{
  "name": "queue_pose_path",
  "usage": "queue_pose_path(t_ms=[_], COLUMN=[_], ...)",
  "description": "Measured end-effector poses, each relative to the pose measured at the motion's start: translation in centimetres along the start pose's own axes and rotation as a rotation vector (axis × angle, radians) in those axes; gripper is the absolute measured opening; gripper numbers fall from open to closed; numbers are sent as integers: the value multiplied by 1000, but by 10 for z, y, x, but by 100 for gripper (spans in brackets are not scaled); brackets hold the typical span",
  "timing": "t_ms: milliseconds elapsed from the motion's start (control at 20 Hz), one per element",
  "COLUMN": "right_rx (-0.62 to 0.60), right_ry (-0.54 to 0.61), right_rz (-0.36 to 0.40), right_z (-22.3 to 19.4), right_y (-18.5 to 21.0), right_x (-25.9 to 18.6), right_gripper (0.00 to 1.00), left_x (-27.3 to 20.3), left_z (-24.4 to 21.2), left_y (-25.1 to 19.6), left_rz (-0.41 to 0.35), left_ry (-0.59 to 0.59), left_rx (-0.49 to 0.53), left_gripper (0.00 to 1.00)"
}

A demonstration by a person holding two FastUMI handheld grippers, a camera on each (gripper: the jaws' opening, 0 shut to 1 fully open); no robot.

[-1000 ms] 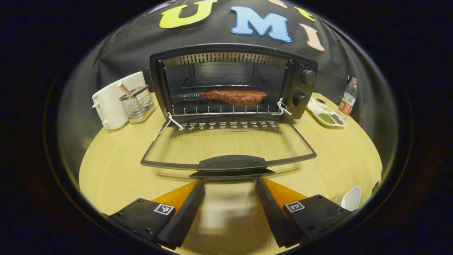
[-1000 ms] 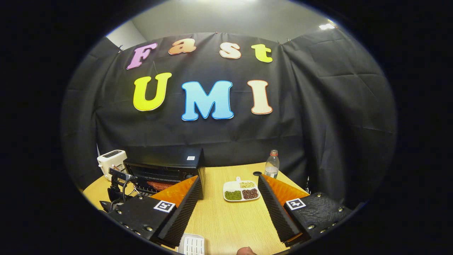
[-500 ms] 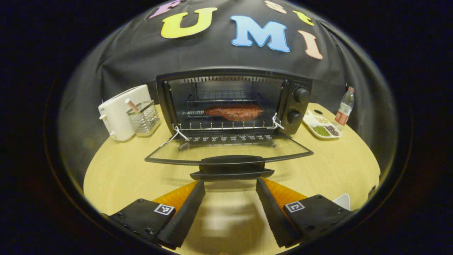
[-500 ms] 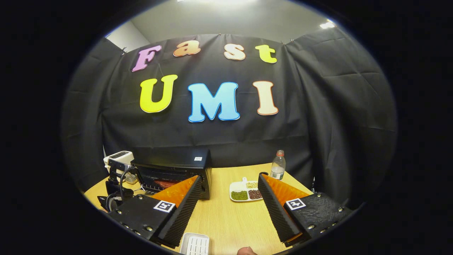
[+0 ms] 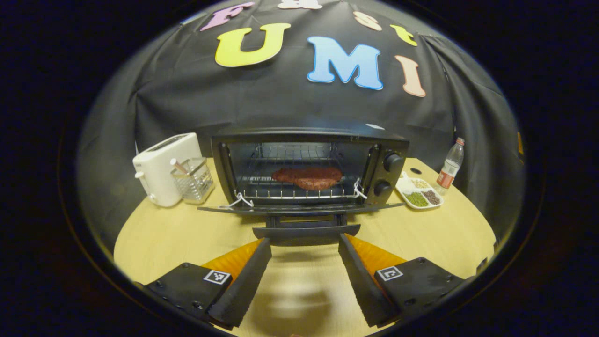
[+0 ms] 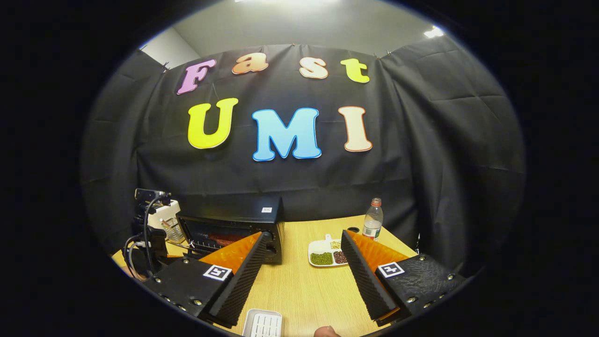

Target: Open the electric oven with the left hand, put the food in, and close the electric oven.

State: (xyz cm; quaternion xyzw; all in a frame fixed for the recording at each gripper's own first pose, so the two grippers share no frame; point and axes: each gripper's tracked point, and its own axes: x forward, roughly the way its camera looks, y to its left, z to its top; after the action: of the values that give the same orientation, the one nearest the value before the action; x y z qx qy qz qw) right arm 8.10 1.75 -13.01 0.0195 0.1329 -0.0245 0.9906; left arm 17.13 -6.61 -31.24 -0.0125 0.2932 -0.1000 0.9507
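With the meat (image 5: 307, 177) already on the rack inside the oven (image 5: 309, 166) and the door (image 5: 302, 209) lying flat, the left gripper (image 5: 304, 248), spread and empty, sits just before the door handle (image 5: 306, 231), so closing remains: lifting that handle upward.

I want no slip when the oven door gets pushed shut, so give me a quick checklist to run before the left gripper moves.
1. Food inside: ok. The meat lies on the rack of the electric oven.
2. Door path: ok. Nothing rests on the open door.
3. Left gripper ready: ok. It is open, jaws wide, just before the door handle, holding nothing.
4. Contact with the handle: cannot tell. The fingertips sit close to it, but touch is unclear.
5. Right gripper out of the way: ok. It is open and empty, off to the oven's side.
6. White cords at the rack's front corners: cannot tell whether they would catch in the door.
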Motion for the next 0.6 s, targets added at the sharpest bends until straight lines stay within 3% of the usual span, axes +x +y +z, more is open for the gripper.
queue_pose_path(t_ms=[100, 150, 400, 600], right_rx=[0, 1, 5, 3], right_ry=[3, 2, 8, -23], right_rz=[-3, -4, -10, -9], right_z=[-1, -1, -2, 9], right_y=[2, 3, 8, 9], right_x=[1, 3, 7, 4], right_gripper=[98, 98, 98, 98], left_x=[-2, -2, 25, 0], left_z=[16, 26, 57, 91], left_y=[0, 1, 8, 17], left_rz=[-5, -7, -13, -12], left_ry=[-45, -71, -115, -207], left_rx=[24, 40, 69, 60], left_gripper=[92, 100, 97, 97])
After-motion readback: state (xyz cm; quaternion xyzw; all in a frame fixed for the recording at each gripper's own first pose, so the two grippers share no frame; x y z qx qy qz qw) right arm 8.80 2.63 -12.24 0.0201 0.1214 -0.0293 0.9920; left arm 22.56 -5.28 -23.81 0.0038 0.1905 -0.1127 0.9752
